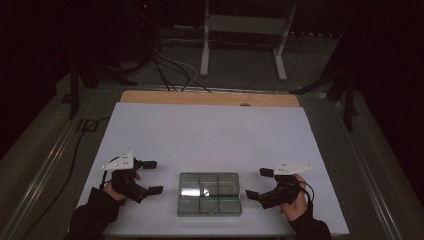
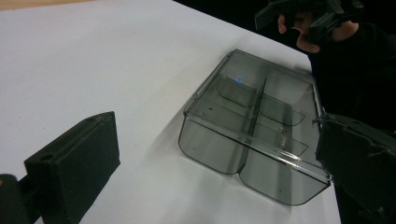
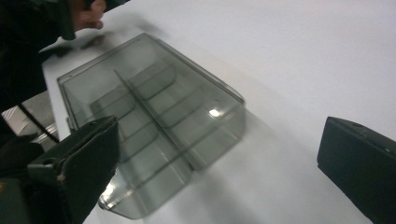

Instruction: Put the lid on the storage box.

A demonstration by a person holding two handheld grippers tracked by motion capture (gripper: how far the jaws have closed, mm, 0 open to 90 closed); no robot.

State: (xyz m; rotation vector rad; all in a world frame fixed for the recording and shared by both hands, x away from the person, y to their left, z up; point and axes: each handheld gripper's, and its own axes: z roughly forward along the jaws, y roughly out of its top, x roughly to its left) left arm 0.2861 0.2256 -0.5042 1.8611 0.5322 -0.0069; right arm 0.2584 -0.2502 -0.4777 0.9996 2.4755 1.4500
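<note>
A clear smoky plastic compartment box (image 1: 209,194) lies flat near the front edge of the white table top, its inner dividers showing through. My left gripper (image 1: 153,177) rests on the table just left of the box, open, its jaws pointing right toward it. My right gripper (image 1: 257,183) sits just right of the box, open, pointing left. In the left gripper view the box (image 2: 252,121) lies ahead of the wide-apart jaws of the left gripper (image 2: 215,135). In the right gripper view the box (image 3: 154,107) lies ahead and left of the right gripper (image 3: 219,149). Nothing is held.
A white sheet (image 1: 210,130) covers the table, with a wooden strip (image 1: 210,98) along the far edge. Beyond it stand a white stand frame (image 1: 242,40) and dark tripod legs, with cables (image 1: 170,70) on the floor. The surroundings are dark.
</note>
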